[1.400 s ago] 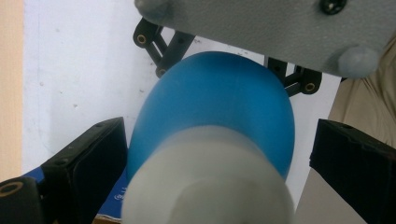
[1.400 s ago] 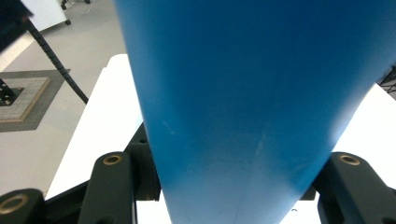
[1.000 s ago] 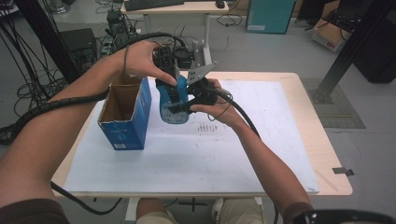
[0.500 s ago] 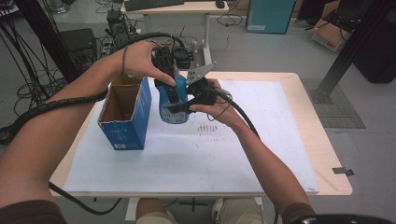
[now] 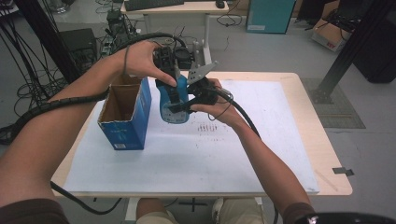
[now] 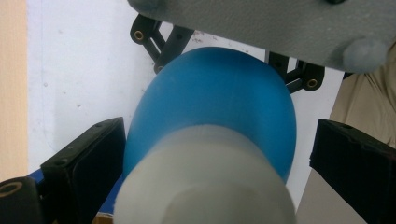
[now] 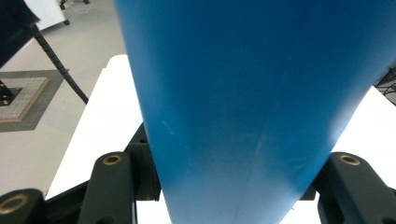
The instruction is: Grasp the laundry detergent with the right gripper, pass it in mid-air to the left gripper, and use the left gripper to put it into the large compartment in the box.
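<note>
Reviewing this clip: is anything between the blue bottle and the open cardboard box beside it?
Nothing visible stands between them. The blue bottle is held above the table beside the open-topped cardboard box. The right gripper clamps its body, while the left gripper sits around its top with jaws apart. The box's opening looks unobstructed.

A bottle stands on the table just right of an open box, between two grippers.
</note>
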A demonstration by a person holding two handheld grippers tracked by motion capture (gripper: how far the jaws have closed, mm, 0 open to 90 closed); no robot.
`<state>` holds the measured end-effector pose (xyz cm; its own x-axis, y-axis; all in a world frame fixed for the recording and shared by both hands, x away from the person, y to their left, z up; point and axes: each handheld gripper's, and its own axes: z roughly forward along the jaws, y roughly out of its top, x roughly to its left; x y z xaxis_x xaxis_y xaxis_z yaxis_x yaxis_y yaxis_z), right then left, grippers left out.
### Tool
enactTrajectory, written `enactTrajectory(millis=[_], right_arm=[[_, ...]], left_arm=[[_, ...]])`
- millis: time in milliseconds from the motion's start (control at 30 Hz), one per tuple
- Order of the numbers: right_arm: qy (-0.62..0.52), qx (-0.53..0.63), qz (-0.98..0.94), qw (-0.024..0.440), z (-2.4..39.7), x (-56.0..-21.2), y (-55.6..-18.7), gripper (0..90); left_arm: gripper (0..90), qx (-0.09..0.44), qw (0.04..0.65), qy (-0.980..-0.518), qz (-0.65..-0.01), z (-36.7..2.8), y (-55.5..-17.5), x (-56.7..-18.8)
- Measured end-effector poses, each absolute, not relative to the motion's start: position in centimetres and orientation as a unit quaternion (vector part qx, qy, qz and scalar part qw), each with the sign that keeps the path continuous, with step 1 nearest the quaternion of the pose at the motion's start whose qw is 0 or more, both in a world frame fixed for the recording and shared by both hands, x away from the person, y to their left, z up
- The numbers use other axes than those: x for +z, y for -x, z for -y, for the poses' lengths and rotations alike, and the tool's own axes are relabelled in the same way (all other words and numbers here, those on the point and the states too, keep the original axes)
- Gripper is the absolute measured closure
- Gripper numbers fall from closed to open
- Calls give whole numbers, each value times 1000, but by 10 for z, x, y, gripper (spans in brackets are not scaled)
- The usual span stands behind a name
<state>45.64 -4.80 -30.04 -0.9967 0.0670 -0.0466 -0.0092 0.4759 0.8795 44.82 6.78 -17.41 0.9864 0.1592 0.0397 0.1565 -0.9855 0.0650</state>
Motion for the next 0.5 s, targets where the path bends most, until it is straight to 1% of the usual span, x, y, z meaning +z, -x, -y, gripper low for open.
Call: enactTrajectory(millis=[500], right_arm=[[-18, 512, -858, 35, 47, -301, -455, 430]], left_arm=[[46, 27, 31, -996, -81, -68, -446, -172]])
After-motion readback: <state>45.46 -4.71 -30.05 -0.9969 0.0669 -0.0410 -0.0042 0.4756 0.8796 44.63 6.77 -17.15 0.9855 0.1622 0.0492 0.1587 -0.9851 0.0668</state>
